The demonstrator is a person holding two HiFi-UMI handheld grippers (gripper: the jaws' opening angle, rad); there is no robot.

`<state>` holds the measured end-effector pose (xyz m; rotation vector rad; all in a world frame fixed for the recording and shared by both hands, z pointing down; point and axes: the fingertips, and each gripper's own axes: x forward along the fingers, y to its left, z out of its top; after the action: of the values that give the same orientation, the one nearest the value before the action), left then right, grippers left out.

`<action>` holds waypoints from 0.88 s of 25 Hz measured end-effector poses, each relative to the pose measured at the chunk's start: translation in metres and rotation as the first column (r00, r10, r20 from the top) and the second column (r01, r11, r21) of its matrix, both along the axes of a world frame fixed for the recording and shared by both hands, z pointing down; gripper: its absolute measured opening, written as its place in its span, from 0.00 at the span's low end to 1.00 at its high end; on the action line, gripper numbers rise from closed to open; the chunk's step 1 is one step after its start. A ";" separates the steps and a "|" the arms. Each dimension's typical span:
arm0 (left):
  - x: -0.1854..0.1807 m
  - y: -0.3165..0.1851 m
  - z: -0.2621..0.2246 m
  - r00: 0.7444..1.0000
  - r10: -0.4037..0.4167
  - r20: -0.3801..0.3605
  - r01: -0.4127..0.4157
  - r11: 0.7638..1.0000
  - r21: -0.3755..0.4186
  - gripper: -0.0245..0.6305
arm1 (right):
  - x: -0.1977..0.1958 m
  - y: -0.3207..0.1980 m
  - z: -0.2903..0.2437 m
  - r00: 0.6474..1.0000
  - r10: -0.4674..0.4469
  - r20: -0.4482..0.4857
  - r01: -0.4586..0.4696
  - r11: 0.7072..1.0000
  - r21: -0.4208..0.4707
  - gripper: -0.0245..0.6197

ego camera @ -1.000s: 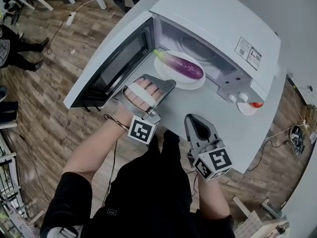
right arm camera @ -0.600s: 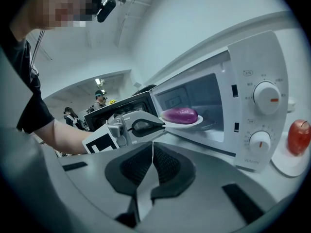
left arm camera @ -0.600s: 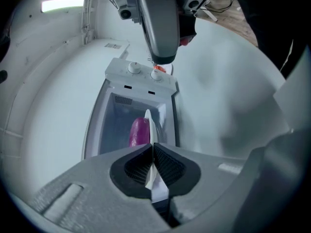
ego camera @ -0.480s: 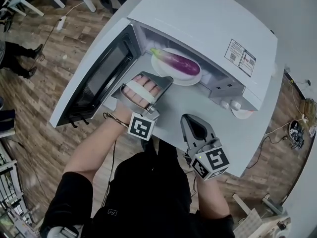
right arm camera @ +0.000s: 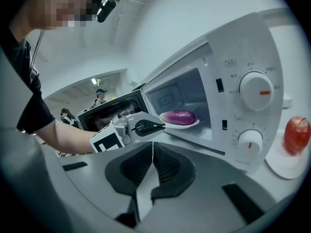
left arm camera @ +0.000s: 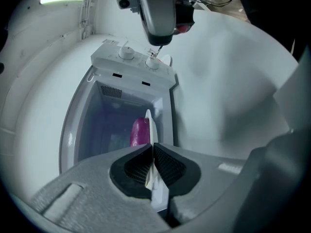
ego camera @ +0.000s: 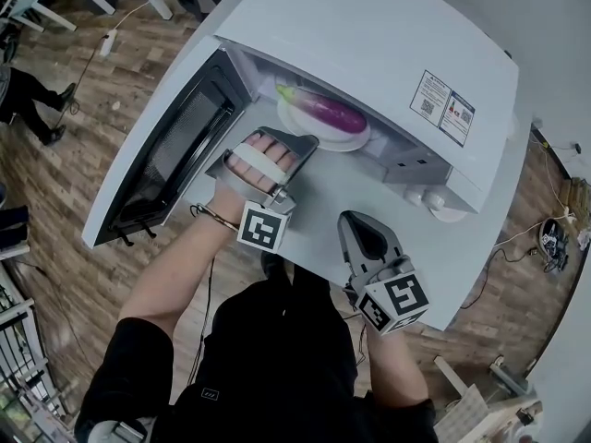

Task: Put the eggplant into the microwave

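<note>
A: "Where was the eggplant (ego camera: 328, 113)?"
B: "On its plate (ego camera: 358, 140) inside the microwave (ego camera: 369, 35), left gripper (ego camera: 307, 140) jaws pinching the rim; right gripper (ego camera: 358, 220) jaws closed, empty. Sliding it level before letting go seemed wisest."

Counter (ego camera: 325, 194): white, bare under both tongs.
Apple (right arm camera: 297, 135): red, stem up, well to the right of the right tongs (right arm camera: 153, 147).
Saucer (right arm camera: 278, 165): white, under the apple, on the counter.
Floor (ego camera: 65, 178): wood planks, below and to the left of the left tongs (ego camera: 305, 141).
Power strip (ego camera: 109, 42): white, on the floor, far left of the left tongs.
Cables (ego camera: 552, 240): dark coil on the floor, well right of the right tongs.
Bystanders (right arm camera: 100, 97): standing far off, beyond the left tongs.
</note>
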<state>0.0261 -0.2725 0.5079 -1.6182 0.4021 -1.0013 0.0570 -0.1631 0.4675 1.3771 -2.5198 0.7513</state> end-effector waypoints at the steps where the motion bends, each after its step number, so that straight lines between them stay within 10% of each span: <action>1: 0.000 -0.001 0.001 1.000 -0.003 0.004 0.003 1.000 -0.003 0.06 | 0.000 0.000 0.001 1.000 0.000 0.001 0.000 1.000 -0.001 0.06; 19: 0.005 -0.031 0.014 0.991 -0.060 0.120 0.069 0.995 -0.078 0.07 | -0.004 0.004 0.001 1.000 -0.001 0.029 0.001 1.000 -0.010 0.06; 22: 0.009 -0.022 0.028 0.991 -0.060 0.123 0.086 0.972 -0.218 0.07 | -0.005 0.004 0.001 0.999 -0.003 0.039 0.003 1.000 -0.014 0.06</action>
<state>0.0346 -0.2940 0.5360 -1.7449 0.2789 -1.2255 0.0518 -0.1596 0.4688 1.3665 -2.5402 0.8018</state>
